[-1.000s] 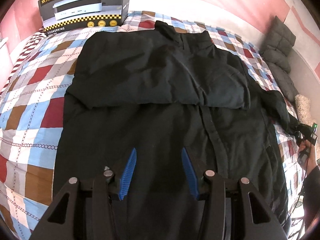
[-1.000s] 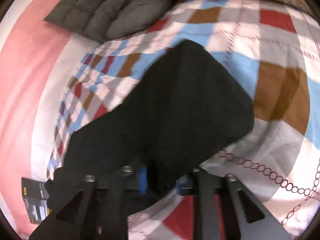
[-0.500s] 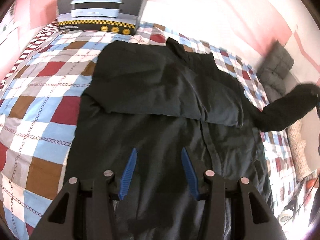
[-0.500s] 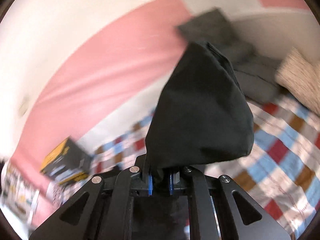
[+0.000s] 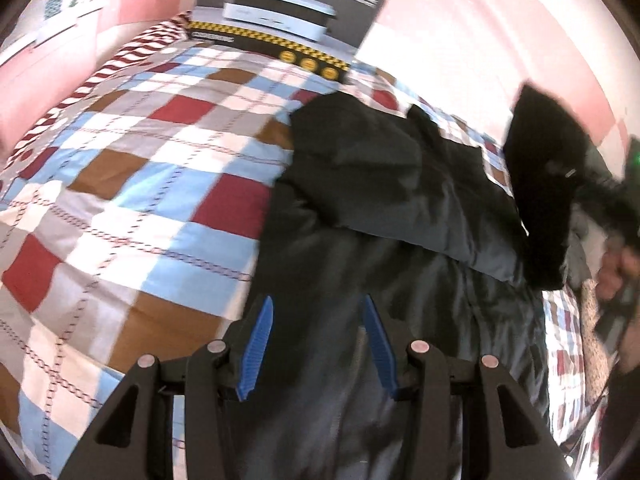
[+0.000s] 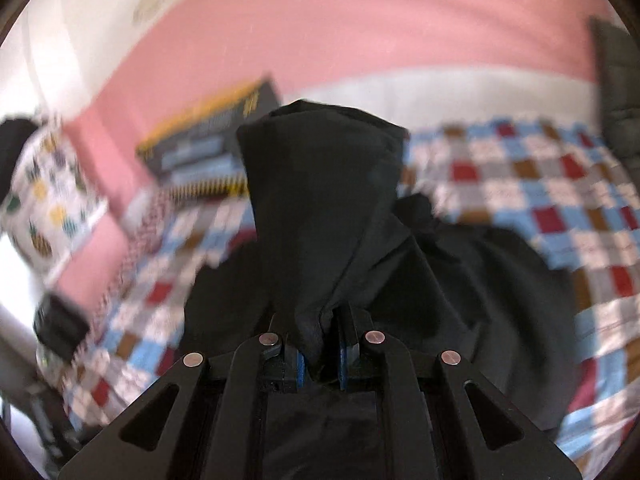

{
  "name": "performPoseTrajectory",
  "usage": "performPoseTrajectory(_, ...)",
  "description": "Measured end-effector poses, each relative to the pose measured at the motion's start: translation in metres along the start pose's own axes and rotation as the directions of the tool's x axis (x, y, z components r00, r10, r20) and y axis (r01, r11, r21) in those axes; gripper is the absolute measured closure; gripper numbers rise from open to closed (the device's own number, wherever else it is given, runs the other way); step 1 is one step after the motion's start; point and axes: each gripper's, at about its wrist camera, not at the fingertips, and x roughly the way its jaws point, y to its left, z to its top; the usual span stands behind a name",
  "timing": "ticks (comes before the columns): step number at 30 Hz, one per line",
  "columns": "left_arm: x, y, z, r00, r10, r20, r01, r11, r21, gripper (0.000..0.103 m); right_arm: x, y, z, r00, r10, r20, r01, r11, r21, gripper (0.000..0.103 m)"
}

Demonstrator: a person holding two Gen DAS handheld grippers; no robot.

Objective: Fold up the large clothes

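In the left wrist view the checked quilt (image 5: 132,184) fills the left half of the frame, with a boxed cooker (image 5: 280,24) standing at its far edge, upper centre, clear of the work. Right of centre lies the dark coat (image 5: 360,264), spread flat on the quilt; one sleeve (image 5: 400,184) already lies folded across its chest, so the fold looks begun but far from finished. The left gripper (image 5: 316,340) hangs over the coat's lower body with its blue pads spread and nothing between them. At the right edge the other sleeve (image 5: 540,184) is lifted clear of the bed, and a hand (image 5: 616,268) shows blurred below it. In the right wrist view the box (image 6: 212,140) sits upper left, the coat (image 6: 460,280) lower centre, and the right gripper (image 6: 320,356) at the bottom pinches the raised sleeve (image 6: 320,200) tightly between its pads. By my judgement, that sleeve has yet to be laid across, and the body folds remain. A grey cushion (image 6: 616,92) at the upper right edge stands well apart; nothing blocks the fold.
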Motion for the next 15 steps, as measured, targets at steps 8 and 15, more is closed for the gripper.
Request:
performPoseTrajectory(8,0.008,0.017,0.001,1.000,0.024,-0.014,-0.024,0.999,-0.022,0.054,0.093,0.018,-0.063,0.969,0.007,-0.246,-0.020,0.998,-0.052,0.060)
performPoseTrajectory(15,0.019,-0.021,0.017,1.000,-0.020,-0.021,0.021,0.998,0.062,0.054,0.049,0.002,-0.058,0.953,0.245,-0.179,-0.241,0.970,0.042,0.043)
